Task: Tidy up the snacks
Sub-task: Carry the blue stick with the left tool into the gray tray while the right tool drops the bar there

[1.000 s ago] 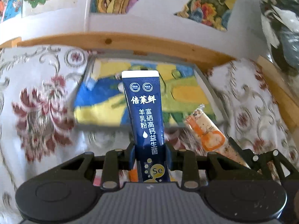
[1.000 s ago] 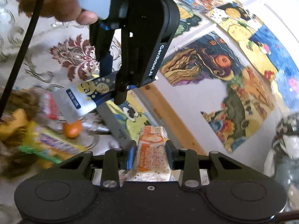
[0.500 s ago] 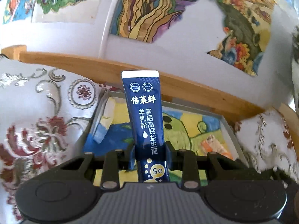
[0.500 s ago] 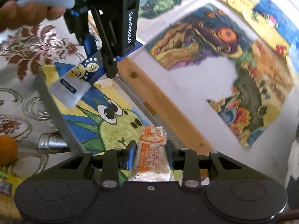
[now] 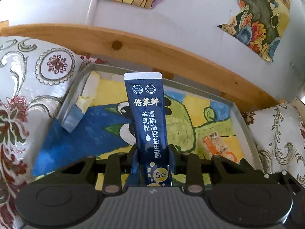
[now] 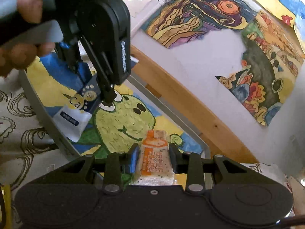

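Both tongs over the tray (image 5: 246, 126), each clamped on a snack.
Left tongs (image 5: 153, 150) grip a blue sachet (image 5: 146, 114) upright; right tongs (image 6: 153, 152) pinch an orange bar (image 6: 155, 152) above the painted tray floor.

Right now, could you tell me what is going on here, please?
A person is sorting snacks with two handheld grippers. The left gripper is shut on a dark blue sachet, held above the painted tray. The right gripper clamps an orange-and-white snack bar over the same tray.
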Demonstrator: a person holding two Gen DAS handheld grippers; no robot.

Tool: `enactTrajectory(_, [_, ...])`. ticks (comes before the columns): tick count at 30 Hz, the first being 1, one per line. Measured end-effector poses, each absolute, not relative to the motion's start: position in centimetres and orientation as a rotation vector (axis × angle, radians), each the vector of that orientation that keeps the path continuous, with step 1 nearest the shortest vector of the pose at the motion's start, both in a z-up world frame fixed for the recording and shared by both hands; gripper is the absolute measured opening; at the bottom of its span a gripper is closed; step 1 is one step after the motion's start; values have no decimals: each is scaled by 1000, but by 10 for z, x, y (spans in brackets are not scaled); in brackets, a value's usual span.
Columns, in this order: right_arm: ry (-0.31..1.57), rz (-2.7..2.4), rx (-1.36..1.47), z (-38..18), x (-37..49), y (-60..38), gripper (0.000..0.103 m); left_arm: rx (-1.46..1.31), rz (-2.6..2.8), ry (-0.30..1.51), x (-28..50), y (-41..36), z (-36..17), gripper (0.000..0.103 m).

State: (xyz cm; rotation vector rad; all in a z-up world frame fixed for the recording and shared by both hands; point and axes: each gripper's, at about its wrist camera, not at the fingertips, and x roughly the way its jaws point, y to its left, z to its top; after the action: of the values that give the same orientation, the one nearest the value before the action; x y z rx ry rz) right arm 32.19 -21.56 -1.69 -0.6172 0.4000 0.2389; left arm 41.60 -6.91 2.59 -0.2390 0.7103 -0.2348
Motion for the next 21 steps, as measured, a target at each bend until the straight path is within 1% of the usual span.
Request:
enactTrajectory(6, [424, 232, -550, -16, 324, -220, 36, -226, -214, 723, 420, -76, 21, 36])
enactTrajectory(8, [435, 229, -528, -16, 325, -221, 37, -222, -203, 731, 422, -79, 20, 37])
enactTrajectory(9, [439, 227, -519, -16, 326, -222, 39, -219, -195, 732, 421, -80, 19, 39])
enactTrajectory(10, [445, 224, -510, -15, 327, -223, 41, -214, -189, 731, 420, -81, 19, 42])
enactTrajectory(12, [455, 220, -487, -14, 328, -226, 48, -198, -183, 728, 418, -83, 18, 58])
enactTrajectory(13, [457, 220, -470, -13, 327, -227, 51, -188, -177, 723, 415, -84, 18, 61])
enactTrajectory(15, [458, 212, -431, -8, 326, -232, 61, -172, -167, 705, 410, -85, 20, 73])
enactTrajectory(16, [457, 207, -416, -6, 325, -233, 63, -166, -160, 695, 408, -85, 22, 76])
enactTrajectory(17, [454, 199, -396, -3, 325, -236, 67, -165, -154, 683, 405, -84, 24, 81])
enactTrajectory(18, [451, 190, -375, 1, 324, -239, 70, -168, -150, 673, 402, -83, 26, 83])
enactTrajectory(19, [446, 181, -357, 4, 322, -241, 73, -175, -146, 660, 398, -82, 28, 84])
enactTrajectory(21, [429, 164, -332, 13, 319, -246, 80, -189, -145, 639, 391, -79, 33, 90])
